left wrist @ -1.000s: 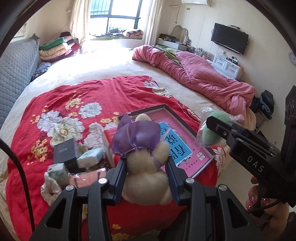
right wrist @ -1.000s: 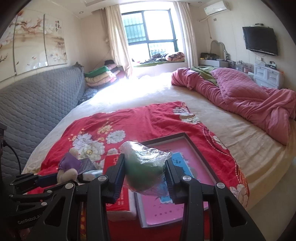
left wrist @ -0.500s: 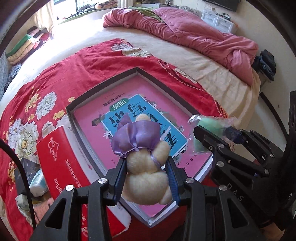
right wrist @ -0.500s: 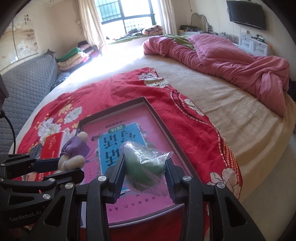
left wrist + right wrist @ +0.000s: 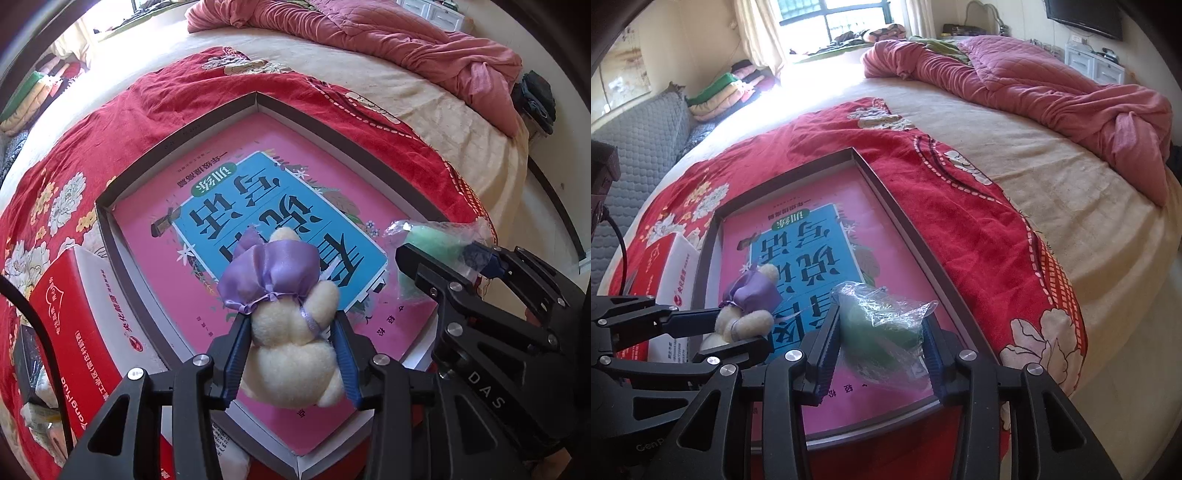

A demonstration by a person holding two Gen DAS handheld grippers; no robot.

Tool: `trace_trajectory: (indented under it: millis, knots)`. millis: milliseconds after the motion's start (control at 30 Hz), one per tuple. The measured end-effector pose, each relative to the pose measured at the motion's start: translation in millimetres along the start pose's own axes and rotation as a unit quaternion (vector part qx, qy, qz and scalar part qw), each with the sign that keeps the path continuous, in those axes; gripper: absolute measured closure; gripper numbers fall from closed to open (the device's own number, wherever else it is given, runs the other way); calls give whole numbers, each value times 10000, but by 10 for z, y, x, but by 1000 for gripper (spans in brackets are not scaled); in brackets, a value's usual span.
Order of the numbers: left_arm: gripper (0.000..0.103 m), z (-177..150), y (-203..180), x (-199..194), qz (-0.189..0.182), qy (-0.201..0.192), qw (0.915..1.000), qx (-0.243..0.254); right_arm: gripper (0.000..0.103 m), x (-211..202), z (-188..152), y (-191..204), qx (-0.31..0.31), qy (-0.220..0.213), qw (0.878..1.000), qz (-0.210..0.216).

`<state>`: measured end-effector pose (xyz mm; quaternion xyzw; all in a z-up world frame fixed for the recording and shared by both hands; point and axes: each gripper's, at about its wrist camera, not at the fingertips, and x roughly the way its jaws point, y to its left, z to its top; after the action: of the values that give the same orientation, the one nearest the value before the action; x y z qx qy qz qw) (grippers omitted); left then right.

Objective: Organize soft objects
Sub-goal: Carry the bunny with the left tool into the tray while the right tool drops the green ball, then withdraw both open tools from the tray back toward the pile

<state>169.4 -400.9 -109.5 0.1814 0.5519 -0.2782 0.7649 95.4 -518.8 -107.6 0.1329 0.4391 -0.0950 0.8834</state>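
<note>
1. Left wrist view: the left hand-held gripper (image 5: pixel 291 354) pinches a cream plush toy (image 5: pixel 295 350) in a purple satin dress, its blue pads pressed into the toy's lower body.
2. The toy hangs over the shallow grey tray (image 5: pixel 177 140), above the near part of the pink and blue book (image 5: pixel 266 206) that fills the tray's bottom.
3. The tray lies on a red floral blanket (image 5: pixel 110 122) at the near edge of the bed (image 5: pixel 424 110); a red and white box (image 5: pixel 74 332) sits just beside the tray's left wall.
4. Right wrist view: the right hand-held gripper (image 5: pixel 882 343) has a green soft object in a clear plastic bag (image 5: pixel 882 325) between its pads, and its jaws are opening; the pads touch the crinkled bag on both sides.
5. The bagged object is over the tray's near right corner, above the book.
6. The two grippers are side by side, the plush toy to the left of the bag.
7. A crumpled pink quilt (image 5: pixel 1034 85) lies along the bed's far right edge.
</note>
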Motion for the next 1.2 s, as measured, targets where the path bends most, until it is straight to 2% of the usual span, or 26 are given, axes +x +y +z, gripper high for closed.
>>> trace_trajectory:
  millis: [133,300,433,567,700,867,1000,1133,1200]
  knots:
    - [58,-15,4,-34,-48,-70,10000,-19,57,-17,-4,2,-1,-33,10000,-22]
    - [50,-47,79,-136,-202,-175,9995,-178,56,-63,27,-30,143,-95,9998,34]
    - [48,-123,138,-304,-239,-346,9988,-248,48,-179,43,-49,206,-239,9995,-4]
    - [38,-240,186,-558,-347,-644,9968,-321,44,-396,77,-76,370,-522,9980,-13]
    - [38,-366,284,-777,-340,-870,9945,-475,36,-606,114,-36,452,-761,9961,-24]
    - [34,-622,551,-1124,-178,-1208,9893,-800,35,-869,158,222,248,-963,9950,130]
    - [34,-845,790,-1361,184,-1382,9860,-918,33,-1062,208,549,62,-1100,9929,458]
    - [34,-1086,1094,-1570,214,-1494,9807,-1242,32,-1214,233,933,-177,-1122,9902,817]
    - [34,-1203,1227,-1653,373,-1547,9778,-1362,31,-1267,225,1146,-373,-1104,9882,991]
